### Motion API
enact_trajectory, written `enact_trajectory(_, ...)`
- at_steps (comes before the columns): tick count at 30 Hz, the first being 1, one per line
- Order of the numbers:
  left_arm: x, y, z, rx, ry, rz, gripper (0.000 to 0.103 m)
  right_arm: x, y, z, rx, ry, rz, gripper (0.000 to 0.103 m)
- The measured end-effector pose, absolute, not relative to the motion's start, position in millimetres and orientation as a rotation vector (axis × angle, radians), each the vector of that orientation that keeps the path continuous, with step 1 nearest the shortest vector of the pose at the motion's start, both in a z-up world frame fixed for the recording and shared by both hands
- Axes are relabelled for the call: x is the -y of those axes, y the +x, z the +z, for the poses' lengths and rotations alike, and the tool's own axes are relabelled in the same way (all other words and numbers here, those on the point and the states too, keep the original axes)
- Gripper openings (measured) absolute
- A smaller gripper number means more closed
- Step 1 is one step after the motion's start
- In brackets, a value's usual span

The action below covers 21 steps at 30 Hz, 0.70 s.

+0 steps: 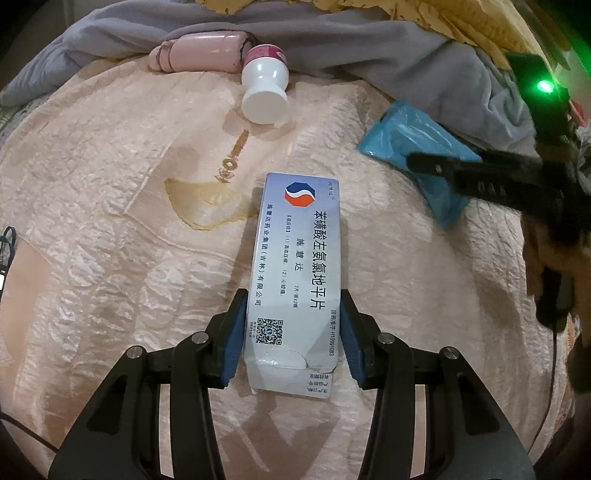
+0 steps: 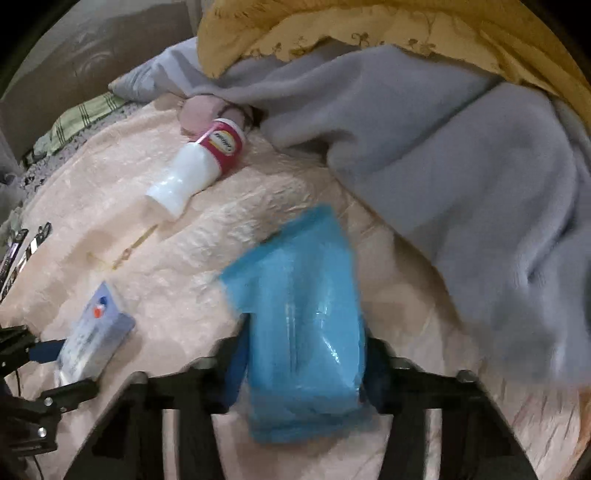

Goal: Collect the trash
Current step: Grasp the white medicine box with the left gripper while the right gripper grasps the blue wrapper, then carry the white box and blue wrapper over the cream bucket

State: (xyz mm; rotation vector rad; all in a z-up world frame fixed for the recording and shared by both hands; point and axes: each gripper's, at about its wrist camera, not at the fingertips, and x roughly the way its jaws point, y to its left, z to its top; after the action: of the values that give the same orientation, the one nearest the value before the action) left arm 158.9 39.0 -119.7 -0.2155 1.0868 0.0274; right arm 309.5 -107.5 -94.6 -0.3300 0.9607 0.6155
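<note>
A white-blue medicine box lies on the pink quilt, and my left gripper is shut on its near end, blue pads pressed to both sides. The box also shows in the right wrist view. My right gripper is shut on a blue plastic packet, which also shows in the left wrist view at the right. A white bottle with a red label lies on its side at the far end of the quilt; it also shows in the right wrist view.
A grey blanket and a yellow cover are heaped at the back and right. A pink pouch lies behind the bottle. The pink quilt spreads under everything. Cables sit at the left edge.
</note>
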Motion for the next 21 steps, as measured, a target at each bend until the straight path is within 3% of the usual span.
enact_trajectory(21,51,85,-74,-1.04,-0.158,-0.134,0.045,240,102,-37,-0.91,-0.077,0.427,0.042)
